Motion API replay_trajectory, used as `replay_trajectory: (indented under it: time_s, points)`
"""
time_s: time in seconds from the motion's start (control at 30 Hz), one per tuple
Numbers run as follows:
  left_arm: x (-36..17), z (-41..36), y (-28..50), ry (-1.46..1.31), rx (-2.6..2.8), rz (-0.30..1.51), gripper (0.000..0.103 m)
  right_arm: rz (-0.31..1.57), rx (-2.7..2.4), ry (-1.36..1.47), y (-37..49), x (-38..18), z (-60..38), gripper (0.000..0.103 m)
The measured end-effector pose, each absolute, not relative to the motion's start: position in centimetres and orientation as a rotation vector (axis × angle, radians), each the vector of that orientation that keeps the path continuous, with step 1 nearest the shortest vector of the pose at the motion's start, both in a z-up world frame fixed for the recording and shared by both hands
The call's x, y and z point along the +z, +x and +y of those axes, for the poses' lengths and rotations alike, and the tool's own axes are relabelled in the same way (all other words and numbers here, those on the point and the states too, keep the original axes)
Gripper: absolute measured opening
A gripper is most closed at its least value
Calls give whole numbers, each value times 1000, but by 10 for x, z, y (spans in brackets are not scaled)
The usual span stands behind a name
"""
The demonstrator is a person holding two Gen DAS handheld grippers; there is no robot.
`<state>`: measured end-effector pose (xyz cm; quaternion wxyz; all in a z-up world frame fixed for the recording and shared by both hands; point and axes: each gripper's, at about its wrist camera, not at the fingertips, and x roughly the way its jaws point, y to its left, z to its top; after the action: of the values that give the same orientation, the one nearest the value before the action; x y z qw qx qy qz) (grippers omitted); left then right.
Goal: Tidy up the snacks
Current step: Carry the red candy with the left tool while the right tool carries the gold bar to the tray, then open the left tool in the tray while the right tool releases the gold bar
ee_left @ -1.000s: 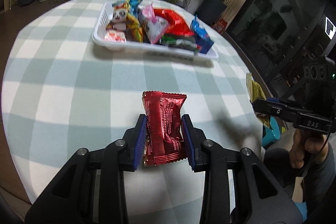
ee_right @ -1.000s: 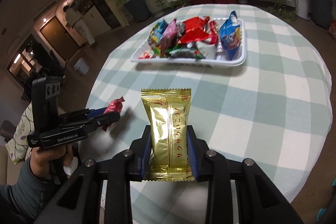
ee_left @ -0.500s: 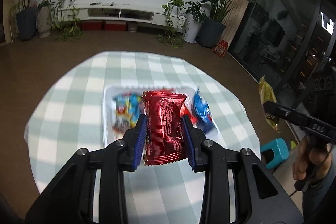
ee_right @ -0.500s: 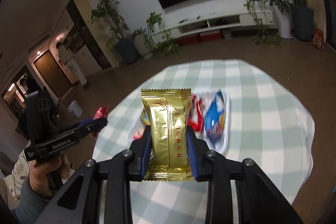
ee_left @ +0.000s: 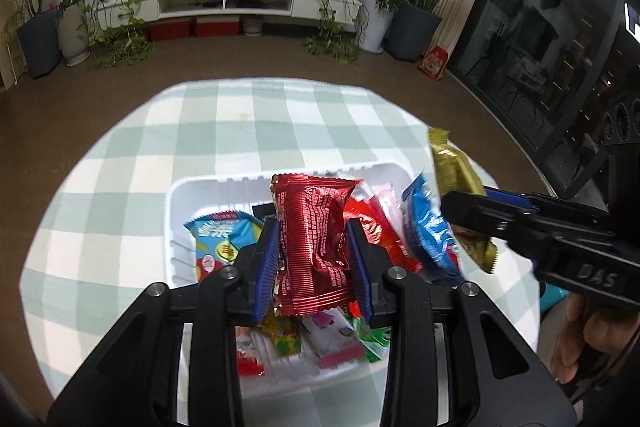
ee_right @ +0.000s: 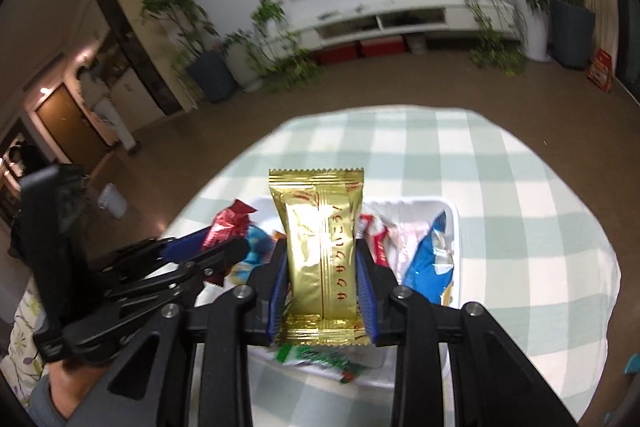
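My left gripper [ee_left: 314, 259] is shut on a red foil snack packet [ee_left: 314, 243] and holds it above the white tray [ee_left: 208, 187] of snacks. My right gripper [ee_right: 322, 267] is shut on a gold snack packet [ee_right: 320, 247] and holds it above the same tray [ee_right: 448, 207]. The right gripper with the gold packet [ee_left: 460, 195] shows at the right of the left wrist view. The left gripper with the red packet [ee_right: 228, 223] shows at the left of the right wrist view. Both hang close together over the tray.
The tray holds several packets, among them a blue one [ee_left: 430, 227] and a light blue one [ee_left: 218, 239]. It sits on a round table with a green-checked cloth [ee_left: 260, 123]. Brown floor, potted plants and a TV unit lie beyond the table.
Both grippers have risen from the table with their packets and moved forward until they hang over the tray. They have also come closer together.
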<state>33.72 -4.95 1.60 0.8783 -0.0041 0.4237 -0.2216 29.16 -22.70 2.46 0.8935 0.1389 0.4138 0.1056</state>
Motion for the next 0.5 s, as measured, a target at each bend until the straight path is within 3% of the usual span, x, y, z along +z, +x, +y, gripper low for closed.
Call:
replay_trajectory:
  time_s: [0.5]
  points:
    - [-37,-63,360,28,-427,936,32,978,104,246,314,-30,-227,34]
